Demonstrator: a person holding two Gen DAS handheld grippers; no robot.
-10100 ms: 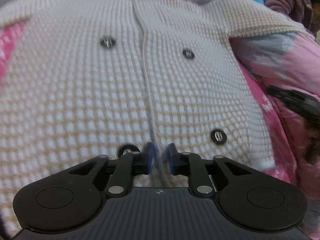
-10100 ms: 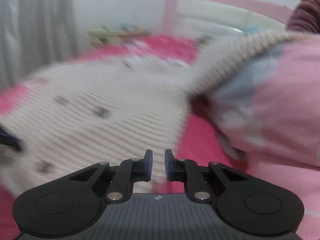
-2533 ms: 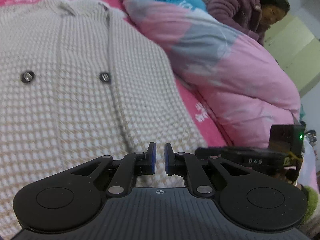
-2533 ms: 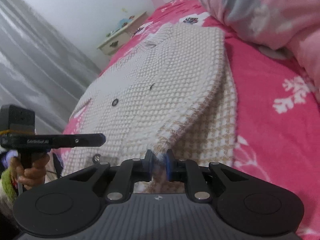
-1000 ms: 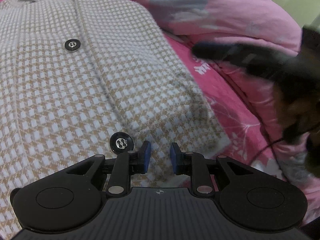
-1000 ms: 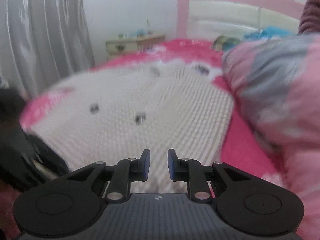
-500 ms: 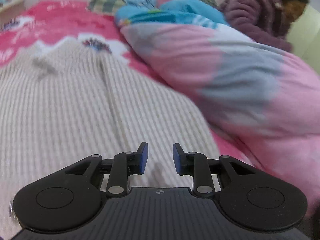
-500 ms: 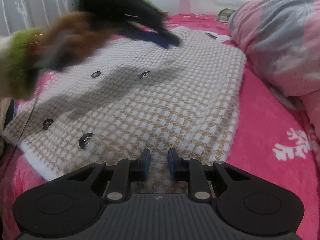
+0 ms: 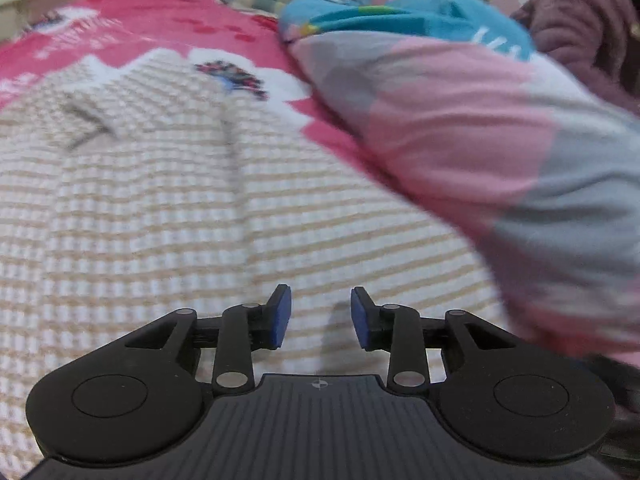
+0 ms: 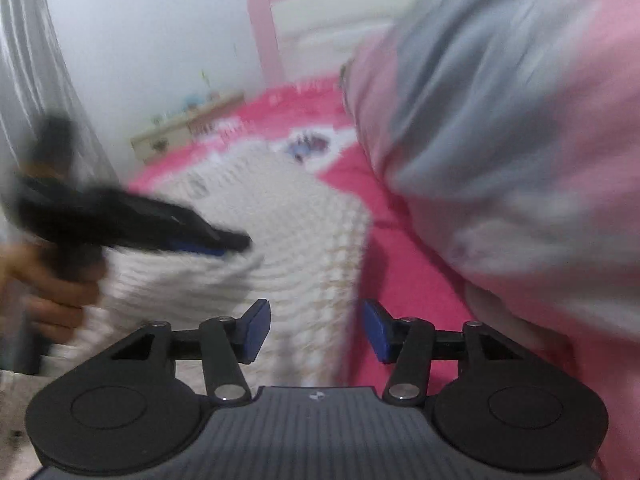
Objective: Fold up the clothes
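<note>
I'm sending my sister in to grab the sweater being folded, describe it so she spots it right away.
Find the bed with the bright pink sheet. The cardigan lies spread flat on it, beside the bulky pink and grey duvet. It is the only cream knit with a tan check pattern; everything around it is pink, grey or blue.

No readable text, label, brand or number is showing in either view. White marks are showing on the blue cloth (image 9: 460, 20) at the far side of the bed, and pale print on the pink bedsheet (image 9: 132, 20), but blur is keeping both from being read.
</note>
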